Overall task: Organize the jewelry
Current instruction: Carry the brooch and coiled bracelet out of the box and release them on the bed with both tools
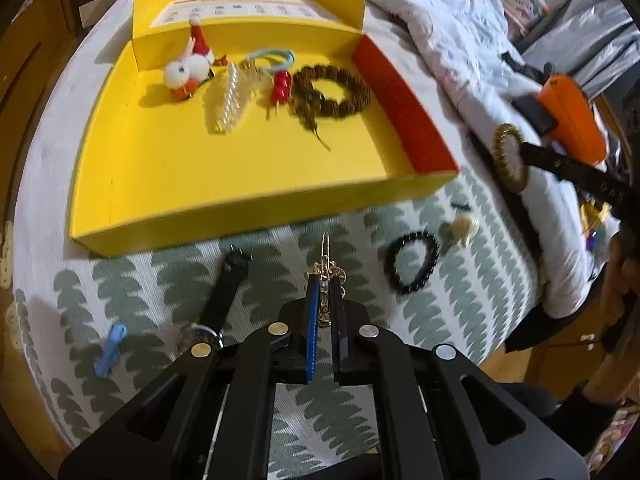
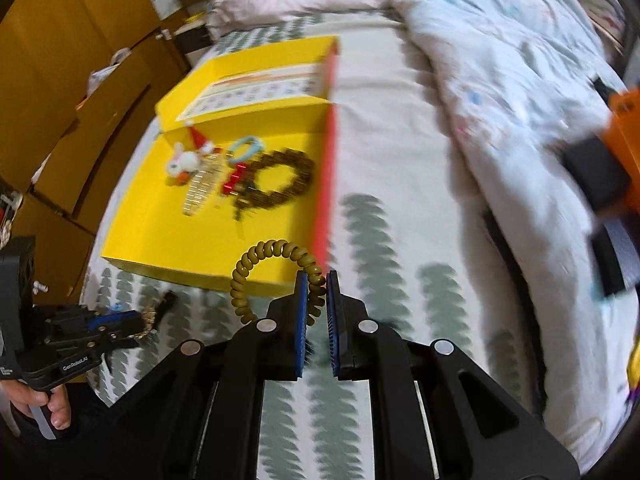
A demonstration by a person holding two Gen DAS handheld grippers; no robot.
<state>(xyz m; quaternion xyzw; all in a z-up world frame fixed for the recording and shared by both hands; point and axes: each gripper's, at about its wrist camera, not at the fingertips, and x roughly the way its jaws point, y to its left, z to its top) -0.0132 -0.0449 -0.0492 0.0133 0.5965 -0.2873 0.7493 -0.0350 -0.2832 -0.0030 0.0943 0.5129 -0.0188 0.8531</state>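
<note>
Left claw (image 1: 326,280): clenched on a thin gold hair clip (image 1: 327,258), stiff, light, slippery metal; hold its ornate middle.
Right claw (image 2: 317,280): clenched on an olive coil hair tie (image 2: 264,276), springy, soft, grippy.
Yellow box (image 1: 224,184): cardboard, on the bed at 12 o'clock, holding a knobbly brown bead bracelet (image 1: 340,92).

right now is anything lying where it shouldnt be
Yes. Several pieces lie loose on the bedsheet outside the yellow box: a black bead bracelet, a blue clip, a black watch and a pale clip. The brown bead bracelet and other items are already in the box.
</note>
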